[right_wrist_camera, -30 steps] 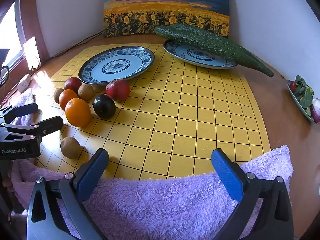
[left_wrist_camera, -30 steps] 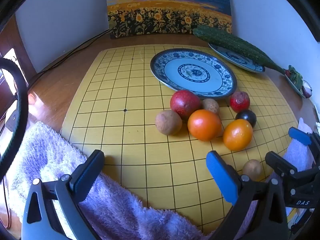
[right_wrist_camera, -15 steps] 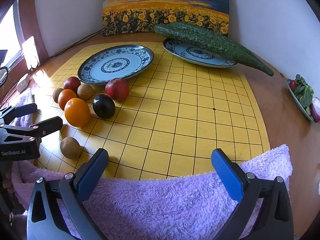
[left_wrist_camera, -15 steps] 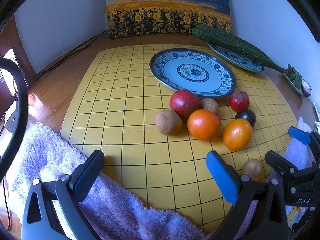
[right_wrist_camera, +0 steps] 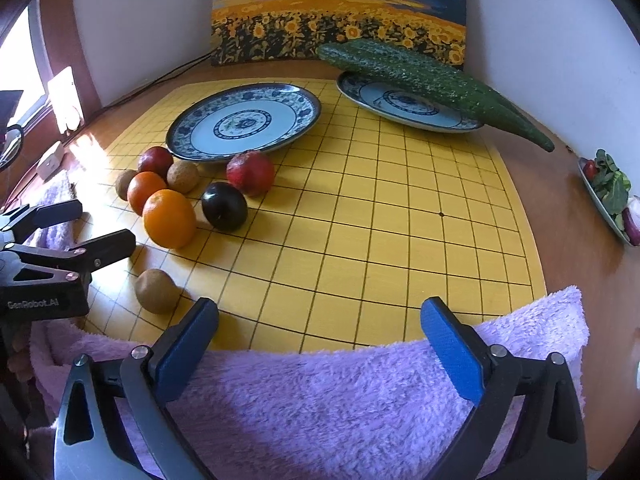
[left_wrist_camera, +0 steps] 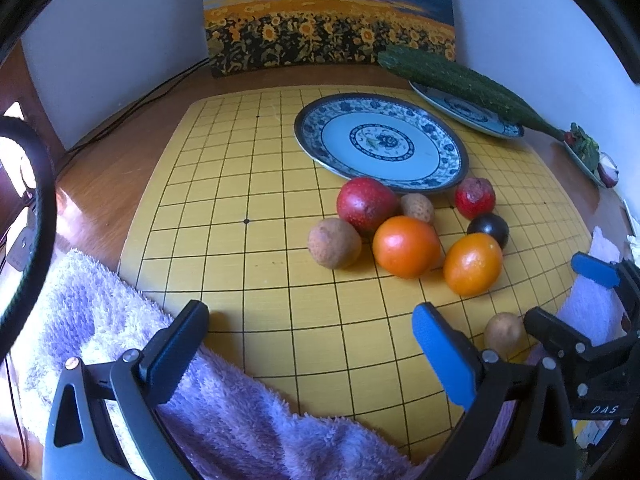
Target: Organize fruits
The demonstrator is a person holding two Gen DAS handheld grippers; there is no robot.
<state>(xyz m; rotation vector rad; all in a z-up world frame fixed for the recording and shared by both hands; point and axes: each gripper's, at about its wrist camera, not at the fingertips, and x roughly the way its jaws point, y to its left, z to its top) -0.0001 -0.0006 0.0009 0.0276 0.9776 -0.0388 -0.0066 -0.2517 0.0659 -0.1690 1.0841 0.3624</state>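
Nothing has shifted since the earlier frames: both tools hover as before. Your left gripper (left_wrist_camera: 310, 332), lower centre of its view, is spread wide and empty; your right gripper (right_wrist_camera: 320, 328) likewise. Fruits, left to right in the left view: brown fruit (left_wrist_camera: 334, 243), red apple (left_wrist_camera: 366, 204), orange (left_wrist_camera: 406, 246), second orange (left_wrist_camera: 472, 264), dark plum (left_wrist_camera: 488, 229), all loose below the blue-patterned plate (left_wrist_camera: 316, 146), which is bare. Step in hand: first pick, seemingly. Next you must reach forward and close on one fruit.

You are in a home: a sunflower painting (right_wrist_camera: 340, 12) leans on the wall behind a wooden table (right_wrist_camera: 576, 200) with patterned plates (right_wrist_camera: 244, 122).
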